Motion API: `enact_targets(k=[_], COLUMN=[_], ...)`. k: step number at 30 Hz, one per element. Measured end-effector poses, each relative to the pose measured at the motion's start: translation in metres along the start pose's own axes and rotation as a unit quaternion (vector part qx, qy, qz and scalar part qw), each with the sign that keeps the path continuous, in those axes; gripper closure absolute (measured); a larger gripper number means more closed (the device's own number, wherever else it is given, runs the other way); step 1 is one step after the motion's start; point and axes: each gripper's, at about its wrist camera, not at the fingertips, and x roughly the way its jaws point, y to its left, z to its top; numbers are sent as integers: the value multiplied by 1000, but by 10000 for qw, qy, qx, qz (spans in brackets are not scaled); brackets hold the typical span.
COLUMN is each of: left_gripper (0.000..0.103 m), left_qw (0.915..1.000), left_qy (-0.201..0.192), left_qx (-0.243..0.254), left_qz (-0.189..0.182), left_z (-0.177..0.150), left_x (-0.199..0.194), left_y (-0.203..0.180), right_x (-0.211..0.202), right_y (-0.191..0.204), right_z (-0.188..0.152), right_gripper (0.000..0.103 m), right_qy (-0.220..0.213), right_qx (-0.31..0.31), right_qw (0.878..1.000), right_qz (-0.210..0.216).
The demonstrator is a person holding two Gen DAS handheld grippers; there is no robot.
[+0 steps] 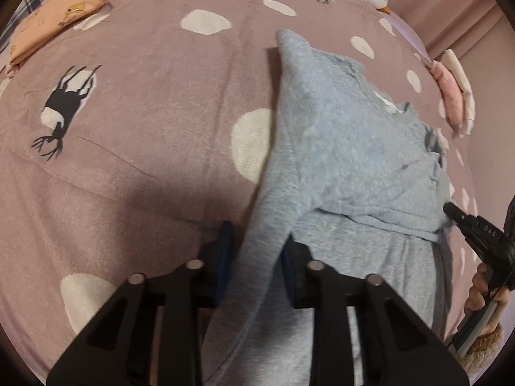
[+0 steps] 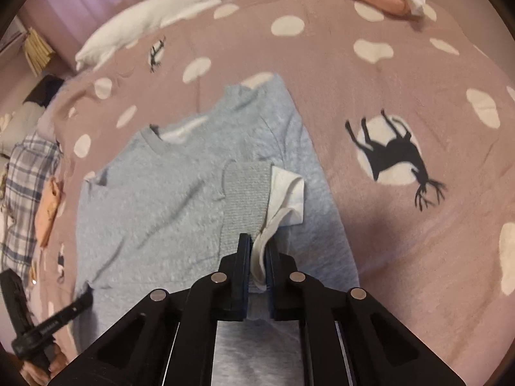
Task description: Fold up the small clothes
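Note:
A small grey sweater (image 1: 347, 160) lies on the mauve spotted bedspread (image 1: 145, 128); it also shows in the right wrist view (image 2: 154, 199). My left gripper (image 1: 257, 254) has its jaws apart, with a grey sleeve hanging between the fingers (image 1: 296, 273). My right gripper (image 2: 259, 257) is shut on the white inner cuff (image 2: 283, 199) of the other sleeve, folded over the sweater body with its ribbed grey cuff (image 2: 248, 193). The right gripper also shows at the sweater's right edge in the left wrist view (image 1: 450, 210).
A folded peach garment (image 1: 58, 22) lies far left. Folded pink and white clothes (image 1: 454, 96) lie at the right edge of the bed. A white goose plush (image 2: 154, 16) lies at the far side, and a plaid cloth (image 2: 29, 173) at the left.

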Motion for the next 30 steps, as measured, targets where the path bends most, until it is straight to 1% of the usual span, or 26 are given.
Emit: enact_targets(k=[1,2,4,6,8,11,16,30], left_gripper=[83,83,83,83,83,82,80,79], left_qw=[10000,10000,9999,9999,9999,9999,9999,9998], left_qy=[11,-3,-28,-25,6,28,90,126], left_qx=[2,20,68,94,98,136,140,129], left_qz=[-73,-79,-72,-138,-122,-58,-46,-38], left_z=[0,-1,-2,-3,-4,-5,-5,-6], left_x=[-1,-2,-4,-4,-2,1,5,4], left_y=[-1,-2,-5,-7,-8,-10,-8,-7], right_x=[-6,-9,-25,-34,-32,-14,17,26], right_y=[1,2,3,3,4,-2,-13,-19], right_z=[2,4,8,11,14,15,6,3], right_gripper=[95,95,95,95,95,95,95,96], right_qy=[-64,-122,-371,-526,-569,-359,-71,-5], right_qx=[-9,-25,-75,-117,-212,-143,-54,51], right_qw=[10000,9999,9993,9985,9981,9989,9986,9986], right_qz=[29,29,25,-3,-120,-274,-523,-525])
